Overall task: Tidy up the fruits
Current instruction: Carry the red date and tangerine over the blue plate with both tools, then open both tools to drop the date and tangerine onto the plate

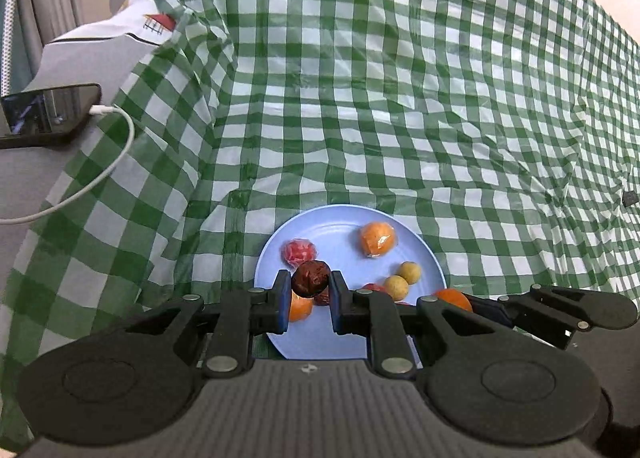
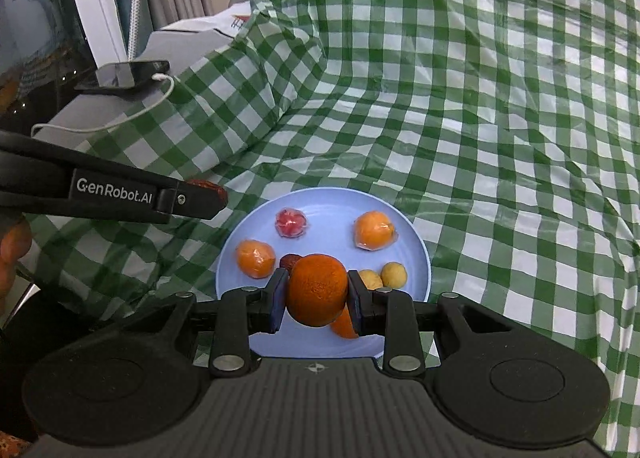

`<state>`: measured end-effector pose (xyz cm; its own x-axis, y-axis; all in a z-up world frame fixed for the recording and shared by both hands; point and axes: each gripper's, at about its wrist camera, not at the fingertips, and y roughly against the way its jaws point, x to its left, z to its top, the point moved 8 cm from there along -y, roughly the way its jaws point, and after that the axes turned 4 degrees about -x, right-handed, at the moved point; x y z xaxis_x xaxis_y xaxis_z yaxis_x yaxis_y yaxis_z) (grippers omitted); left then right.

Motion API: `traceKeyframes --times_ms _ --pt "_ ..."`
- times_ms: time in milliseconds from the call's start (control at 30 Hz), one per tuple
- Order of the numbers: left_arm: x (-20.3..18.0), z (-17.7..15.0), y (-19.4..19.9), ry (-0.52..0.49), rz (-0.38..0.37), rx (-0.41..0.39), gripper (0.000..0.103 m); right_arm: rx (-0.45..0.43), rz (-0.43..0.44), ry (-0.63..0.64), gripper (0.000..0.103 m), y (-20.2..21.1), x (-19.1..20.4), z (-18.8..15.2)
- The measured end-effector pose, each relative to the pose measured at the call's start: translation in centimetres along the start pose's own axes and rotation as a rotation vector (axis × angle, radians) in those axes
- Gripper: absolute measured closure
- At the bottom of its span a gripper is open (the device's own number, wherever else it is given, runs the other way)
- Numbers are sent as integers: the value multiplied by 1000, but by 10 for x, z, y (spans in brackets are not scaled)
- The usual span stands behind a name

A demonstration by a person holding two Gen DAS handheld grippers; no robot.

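Note:
A light blue plate [image 1: 340, 230] [image 2: 324, 202] lies on the green checked cloth. It holds a wrapped orange fruit [image 1: 377, 239] [image 2: 374, 233], a wrapped red fruit [image 1: 299, 251] [image 2: 291, 221], two small yellow fruits [image 1: 408, 272] [image 2: 393, 274], another wrapped orange fruit [image 2: 255, 258] and a dark red one [image 2: 289, 260]. My left gripper [image 1: 310, 285] is shut on a dark red wrinkled fruit [image 1: 311, 278] above the plate's near left. My right gripper [image 2: 317, 291] is shut on a large orange [image 2: 317, 290] above the plate's near edge. An orange piece [image 2: 345, 325] shows under it.
The green checked cloth [image 1: 400, 98] [image 2: 440, 98] covers the table in folds. A black phone [image 1: 48, 114] [image 2: 124, 74] with a white cable [image 1: 100, 178] lies on a grey surface at the left. The left gripper's arm [image 2: 112, 194] crosses the right wrist view's left side.

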<state>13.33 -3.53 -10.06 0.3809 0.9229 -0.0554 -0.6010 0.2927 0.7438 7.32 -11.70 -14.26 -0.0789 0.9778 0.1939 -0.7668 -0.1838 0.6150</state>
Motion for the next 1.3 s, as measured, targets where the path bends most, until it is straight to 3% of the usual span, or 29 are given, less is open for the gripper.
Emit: traceKeyframes --times_ms 567,600,633,667,700,767,867,1033,1300 --pt "4 3 -49 -57 4 56 78 76 1 14 69 -45 -9 0" --pt "3 4 -49 -65 -12 51 57 82 10 19 69 -48 -8 1" --pt "3 5 -49 -66 -12 43 20 81 19 23 61 -49 -8 2" --pt "4 8 -47 -60 5 25 5 80 23 30 45 -50 -7 4" --pt "7 11 -42 -54 36 -18 0 71 19 35 40 -50 -8 6" --pt "8 14 -32 -69 48 -59 0 53 7 46 21 -44 -9 11" --pt "10 7 -25 -80 68 0 0 47 -21 43 9 -29 -11 10" --pt "13 -18 2 -44 94 44 0 64 -46 -1 4 5 -10 -7" --pt "13 -43 52 -19 145 32 0 38 -83 -65 2 51 5 -24"
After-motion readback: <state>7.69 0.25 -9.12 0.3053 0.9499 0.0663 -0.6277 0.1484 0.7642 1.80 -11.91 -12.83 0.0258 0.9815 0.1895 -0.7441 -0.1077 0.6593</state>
